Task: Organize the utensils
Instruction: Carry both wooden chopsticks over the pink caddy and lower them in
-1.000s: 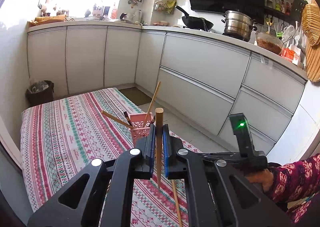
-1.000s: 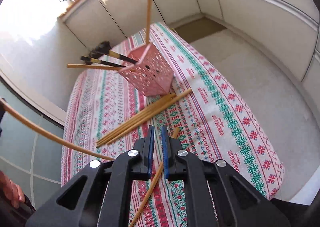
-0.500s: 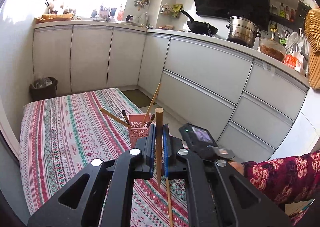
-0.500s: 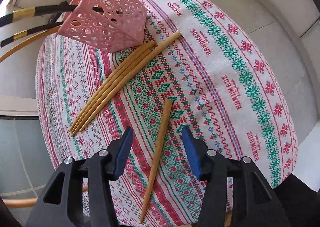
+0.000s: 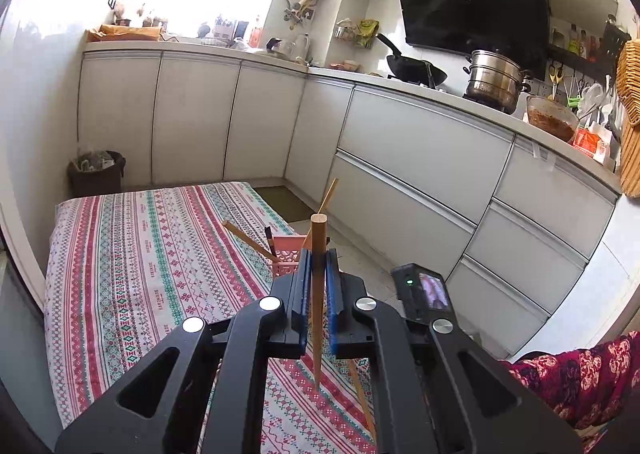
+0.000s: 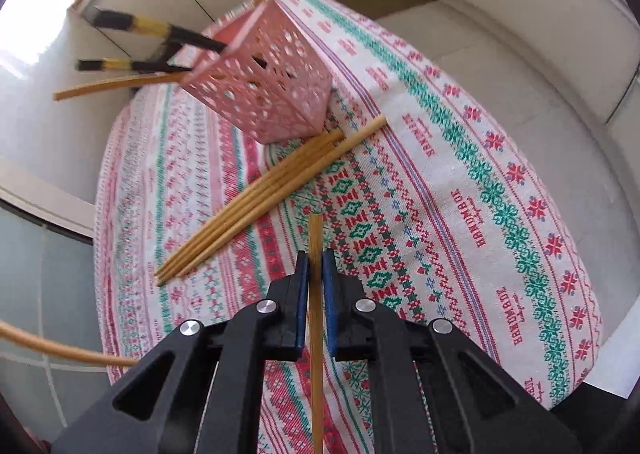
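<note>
Right gripper, black with blue pads, has just closed and now clamps one light wooden chopstick, which runs lengthwise between my fingers and pokes out ahead of them. It points steeply down at the bench, covered by a red, green and white patterned cloth. Just ahead lie four more wooden chopsticks in a loose bundle, their thick ends beside the base of a pink perforated plastic utensil basket. That basket stands between my gripper and the far end of the bench. It holds two black chopsticks with yellow bands and two wooden ones, all leaning outward.

Left gripper is pressed together on another wooden chopstick, held almost upright, thick end up. It hangs above the cloth, pointing slightly downward toward the basket. My right sleeve, dark red and floral, shows at the lower right. White kitchen cabinets line the room beyond.
</note>
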